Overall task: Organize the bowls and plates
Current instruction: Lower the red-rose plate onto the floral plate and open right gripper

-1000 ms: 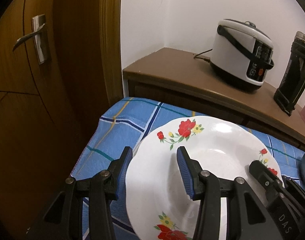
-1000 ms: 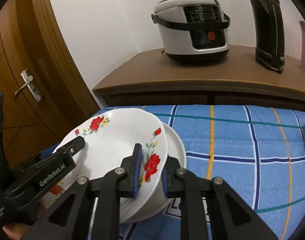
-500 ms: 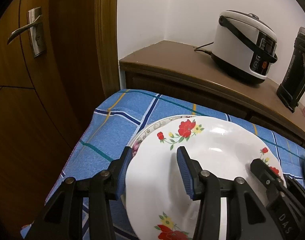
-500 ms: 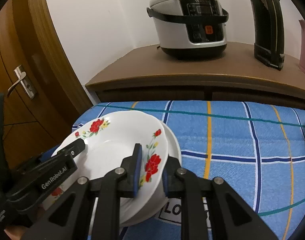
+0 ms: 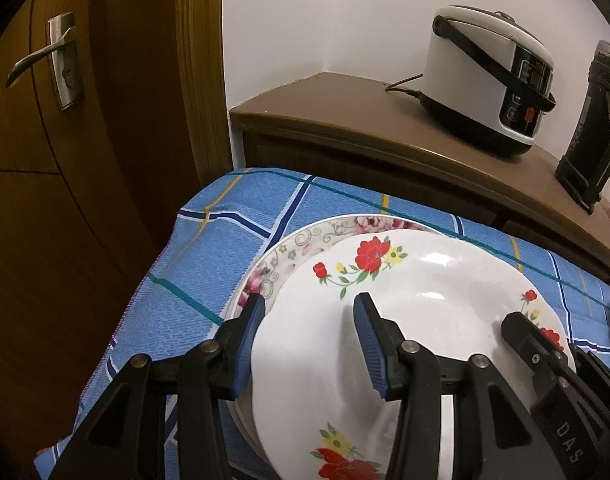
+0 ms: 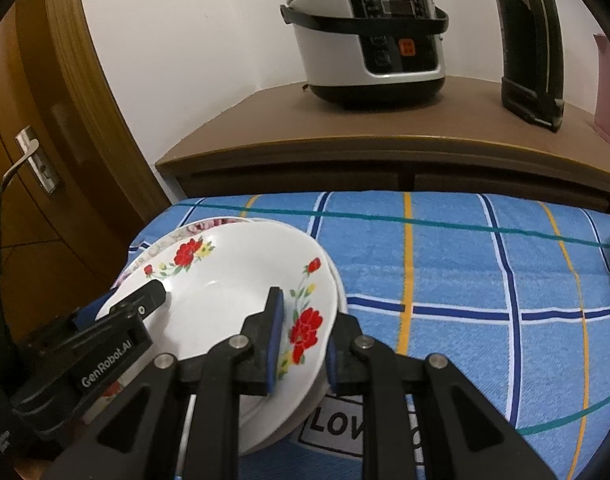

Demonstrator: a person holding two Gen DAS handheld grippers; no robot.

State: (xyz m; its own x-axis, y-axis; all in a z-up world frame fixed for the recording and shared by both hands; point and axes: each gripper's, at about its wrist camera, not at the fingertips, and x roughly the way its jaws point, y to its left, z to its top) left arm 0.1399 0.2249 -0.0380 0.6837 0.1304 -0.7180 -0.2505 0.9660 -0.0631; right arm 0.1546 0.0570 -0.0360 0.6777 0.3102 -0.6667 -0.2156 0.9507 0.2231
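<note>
A white deep plate with red flowers (image 5: 417, 300) (image 6: 233, 280) lies on top of a plate with a pink floral rim (image 5: 305, 240) (image 6: 209, 226), on the blue checked cloth (image 6: 465, 280). My left gripper (image 5: 309, 344) straddles the near left rim of the red-flower plate, one finger outside and one inside, jaws spread. My right gripper (image 6: 301, 340) has its jaws on either side of the plate's right rim, a small gap showing at the outer pad. The stack's underside is hidden.
A wooden cabinet (image 5: 385, 132) behind the table carries a rice cooker (image 6: 369, 36) and a black appliance (image 6: 533, 44). A wooden door with a metal handle (image 5: 49, 60) stands at the left. The table's left edge (image 5: 117, 320) is near the plates.
The red-flower plate has come down onto the pink-rimmed plate, which now shows behind it. Both grippers have drawn back and down a little; the right jaws have eased apart slightly.
</note>
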